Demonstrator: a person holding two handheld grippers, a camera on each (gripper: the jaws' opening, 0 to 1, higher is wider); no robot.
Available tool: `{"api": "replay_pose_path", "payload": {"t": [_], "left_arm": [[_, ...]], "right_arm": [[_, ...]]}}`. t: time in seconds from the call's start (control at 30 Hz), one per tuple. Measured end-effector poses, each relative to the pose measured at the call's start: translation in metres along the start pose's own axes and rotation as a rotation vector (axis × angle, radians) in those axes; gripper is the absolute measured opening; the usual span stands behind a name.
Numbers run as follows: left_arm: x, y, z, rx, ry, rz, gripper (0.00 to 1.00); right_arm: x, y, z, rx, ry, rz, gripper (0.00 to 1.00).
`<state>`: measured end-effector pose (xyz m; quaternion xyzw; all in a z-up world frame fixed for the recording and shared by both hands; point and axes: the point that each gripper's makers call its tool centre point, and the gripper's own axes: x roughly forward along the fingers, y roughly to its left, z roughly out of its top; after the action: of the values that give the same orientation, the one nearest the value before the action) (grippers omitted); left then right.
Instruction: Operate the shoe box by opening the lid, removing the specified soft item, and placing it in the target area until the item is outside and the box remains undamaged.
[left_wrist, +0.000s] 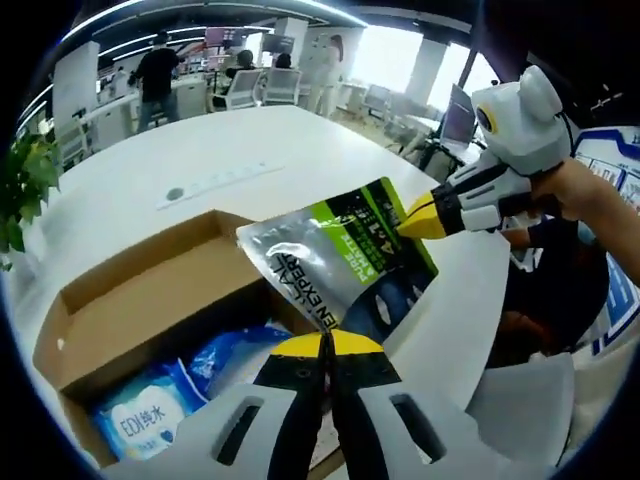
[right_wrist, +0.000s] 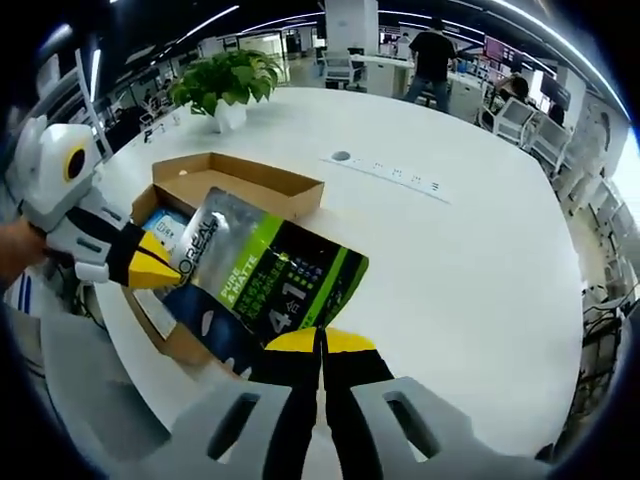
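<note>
A soft silver, green and dark blue pouch (left_wrist: 335, 260) hangs in the air over the open cardboard shoe box (left_wrist: 130, 265), held from two sides. My left gripper (left_wrist: 325, 340) is shut on its near edge. My right gripper (left_wrist: 415, 220) reaches in from the right and pinches the green end. In the right gripper view the same pouch (right_wrist: 265, 280) sits between my right gripper (right_wrist: 322, 340), shut on its lower edge, and my left gripper (right_wrist: 165, 268), clamped on its silver side. The box (right_wrist: 250, 178) lies behind the pouch, partly hidden.
Blue wipe packs (left_wrist: 150, 415) lie inside the box. The round white table (right_wrist: 450, 250) carries a long socket strip (right_wrist: 385, 170) and a potted plant (right_wrist: 228, 78) at its far edge. A person's hand (left_wrist: 590, 195) holds the right gripper. People and office chairs stand beyond.
</note>
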<state>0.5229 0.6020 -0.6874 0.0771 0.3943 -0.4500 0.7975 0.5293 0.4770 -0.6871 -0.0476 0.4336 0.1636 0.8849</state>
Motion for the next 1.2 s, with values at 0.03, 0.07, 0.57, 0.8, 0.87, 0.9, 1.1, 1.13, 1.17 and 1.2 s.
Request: {"api": "replay_pose_path", "payload": {"t": [0.03, 0.07, 0.57, 0.8, 0.87, 0.9, 1.1, 1.13, 1.17, 1.2], "left_arm": [[0.003, -0.002, 0.001, 0.006, 0.003, -0.003, 0.00], [0.004, -0.004, 0.002, 0.011, 0.005, -0.005, 0.00], [0.034, -0.017, 0.017, 0.098, 0.056, -0.036, 0.00], [0.048, -0.021, 0.018, 0.119, 0.080, -0.045, 0.00], [0.053, -0.021, 0.017, 0.130, 0.091, -0.044, 0.00], [0.055, -0.021, 0.017, 0.135, 0.096, -0.043, 0.00], [0.067, -0.019, 0.013, 0.214, 0.141, -0.033, 0.00], [0.069, -0.019, 0.012, 0.222, 0.147, -0.032, 0.00], [0.071, -0.018, 0.011, 0.237, 0.159, -0.031, 0.00], [0.073, -0.018, 0.010, 0.255, 0.169, -0.030, 0.00]], "right_arm": [[0.000, -0.002, -0.001, 0.002, 0.002, -0.003, 0.00], [-0.001, -0.004, -0.002, 0.004, 0.004, -0.006, 0.00], [0.002, -0.038, -0.014, 0.035, 0.035, -0.041, 0.00], [0.010, -0.050, -0.022, 0.048, 0.055, -0.052, 0.00], [0.014, -0.053, -0.025, 0.050, 0.060, -0.054, 0.00], [0.017, -0.055, -0.027, 0.053, 0.066, -0.054, 0.00], [0.028, -0.060, -0.034, 0.049, 0.086, -0.057, 0.00], [0.029, -0.061, -0.035, 0.049, 0.090, -0.058, 0.00], [0.031, -0.062, -0.035, 0.047, 0.092, -0.060, 0.00], [0.033, -0.063, -0.036, 0.044, 0.095, -0.061, 0.00]]}}
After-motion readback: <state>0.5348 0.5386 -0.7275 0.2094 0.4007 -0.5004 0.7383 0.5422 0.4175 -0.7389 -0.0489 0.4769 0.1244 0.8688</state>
